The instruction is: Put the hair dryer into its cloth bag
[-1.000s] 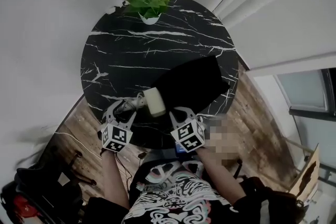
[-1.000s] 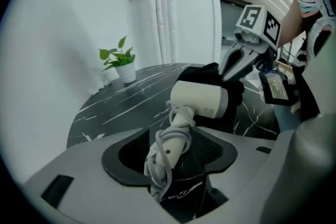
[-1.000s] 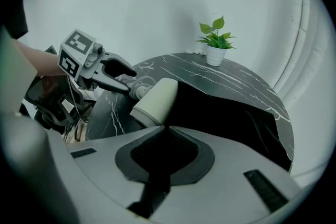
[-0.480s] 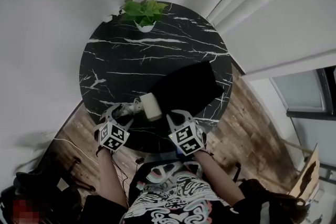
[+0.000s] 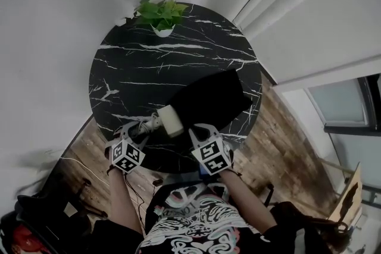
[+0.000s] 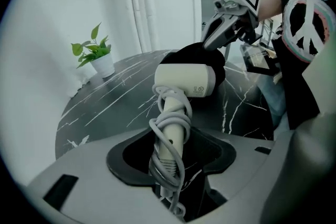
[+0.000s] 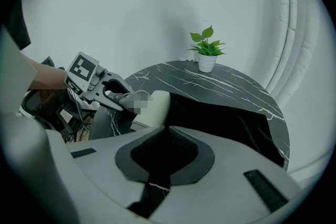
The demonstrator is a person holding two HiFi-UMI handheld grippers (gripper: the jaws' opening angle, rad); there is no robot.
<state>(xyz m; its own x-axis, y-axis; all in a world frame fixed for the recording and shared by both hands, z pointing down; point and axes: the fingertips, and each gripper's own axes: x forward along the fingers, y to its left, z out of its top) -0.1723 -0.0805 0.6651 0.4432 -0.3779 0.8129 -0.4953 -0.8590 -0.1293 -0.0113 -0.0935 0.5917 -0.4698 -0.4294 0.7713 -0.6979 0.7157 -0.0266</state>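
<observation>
Filling most of the head view is one round black marble table, and on its near half lies the single black cloth bag, its mouth turned toward the person. The one hair dryer sits at that mouth, its pale barrel touching the cloth and seemingly just entering it, its handle pointing back off the table's edge. Set against a second ago, the layout has hardly shifted: barrel and bag meet at the same spot and both hands stay where they were. What has changed is the left gripper, which let its jaws out and is now closing them again on the handle, the wound cord caught between them; I read this as a re-grip to get a better push, so the dryer is not yet properly inside. The right gripper has its jaws almost together, pinching a fold of the bag's rim to hold the opening steady. That makes two grippers in all, each busy. Smallest, one potted plant stands at the far edge, well apart.
</observation>
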